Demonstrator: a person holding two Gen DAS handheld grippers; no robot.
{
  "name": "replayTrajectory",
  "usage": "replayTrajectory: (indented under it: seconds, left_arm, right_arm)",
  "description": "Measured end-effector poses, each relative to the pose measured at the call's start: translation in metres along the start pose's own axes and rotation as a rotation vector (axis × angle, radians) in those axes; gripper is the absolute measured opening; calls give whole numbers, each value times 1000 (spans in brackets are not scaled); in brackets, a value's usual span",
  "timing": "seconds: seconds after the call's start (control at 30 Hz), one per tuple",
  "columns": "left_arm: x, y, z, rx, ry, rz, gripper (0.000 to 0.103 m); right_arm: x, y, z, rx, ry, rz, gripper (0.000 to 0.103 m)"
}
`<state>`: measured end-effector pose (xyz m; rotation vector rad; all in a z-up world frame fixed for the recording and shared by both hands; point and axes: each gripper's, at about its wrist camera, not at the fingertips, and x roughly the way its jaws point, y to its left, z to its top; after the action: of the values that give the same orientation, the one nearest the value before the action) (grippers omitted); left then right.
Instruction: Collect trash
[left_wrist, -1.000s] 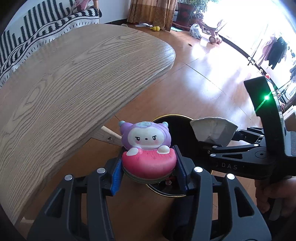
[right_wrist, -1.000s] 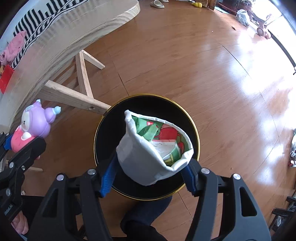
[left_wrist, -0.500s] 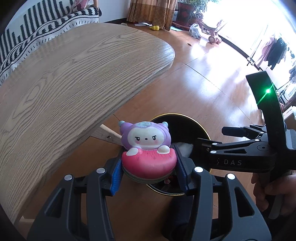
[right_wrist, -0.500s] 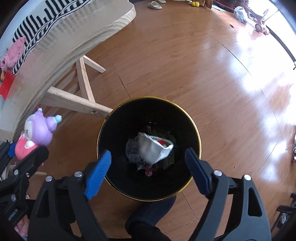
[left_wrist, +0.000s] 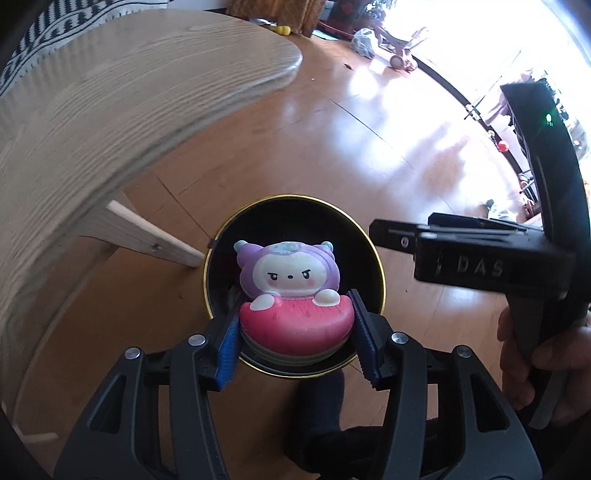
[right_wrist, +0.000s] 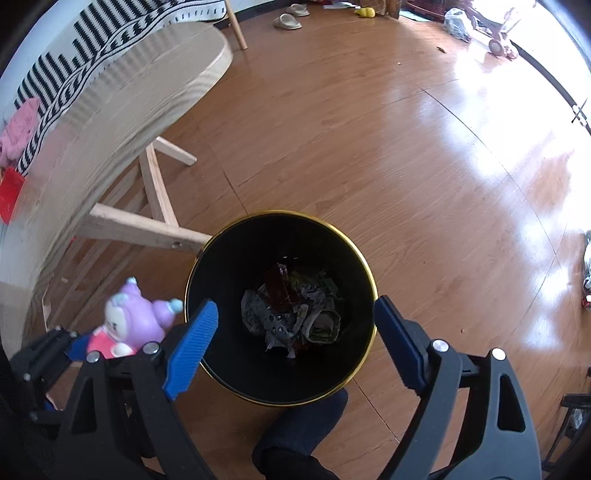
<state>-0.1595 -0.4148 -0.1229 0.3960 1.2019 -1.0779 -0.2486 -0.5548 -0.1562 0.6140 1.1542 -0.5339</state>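
We see the left gripper (left_wrist: 295, 338) pinching a purple-pink squishy toy (left_wrist: 291, 295) over the black bin (left_wrist: 221, 243). Right gripper (right_wrist: 295, 343), jaws opening, nothing between; crumpled trash (right_wrist: 295, 314) lies in the bin. Wooden table (left_wrist: 110, 92) behind.

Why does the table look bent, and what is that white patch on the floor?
Both views: the fisheye lens curves the light wooden table and darkens the corners. Left wrist view: window glare bleaches the brown wooden floor, and the table edge is smeared. Right wrist view: the same glare at right; the purple and pink squishy toy is blurred; the black gold-rimmed bin stays dim inside.
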Motion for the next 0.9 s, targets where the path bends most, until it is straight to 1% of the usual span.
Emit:
replayTrajectory:
  seconds: [0.1,0.2,0.27,0.3,0.33,0.4,0.57,0.63,0.7,0.73,0.8,0.83,0.9]
  left_arm:
    - [-1,-2,1,6,-12,-25,51]
    - [-3,-2,1,10,-26,-43,55]
    - [-4,-3,2,8,-38,-42,65]
    - [-6,-2,2,7,-44,-40,78]
    - [-7,-2,2,6,-52,-36,83]
    - [-13,1,1,16,-67,-25,86]
    - [-42,14,1,21,-115,3,91]
    - [-59,22,0,17,-143,31,92]
    - [-84,37,-1,9,-193,75,94]
    - [-96,45,-1,0,-214,98,94]
    - [-124,73,-4,-33,-256,169,95]
    - [-134,85,-4,-49,-268,198,95]
    - [-165,120,-12,-104,-310,281,95]
  right_arm:
    - [-4,-3,0,12,-10,-5,83]
    - [-9,-5,2,13,-24,-17,83]
    - [-12,-5,3,16,-33,-23,84]
    - [-15,-5,4,18,-37,-26,84]
    - [-18,-5,5,19,-44,-29,84]
    - [-24,-3,6,17,-60,-34,88]
    - [-41,20,11,-18,-97,-25,89]
    - [-50,40,15,-48,-125,-12,90]
    - [-58,61,20,-77,-151,0,93]
    - [-62,77,24,-102,-167,14,93]
    - [-66,105,28,-139,-183,38,94]
    - [-68,126,31,-169,-193,58,94]
    - [-71,160,35,-218,-208,84,94]
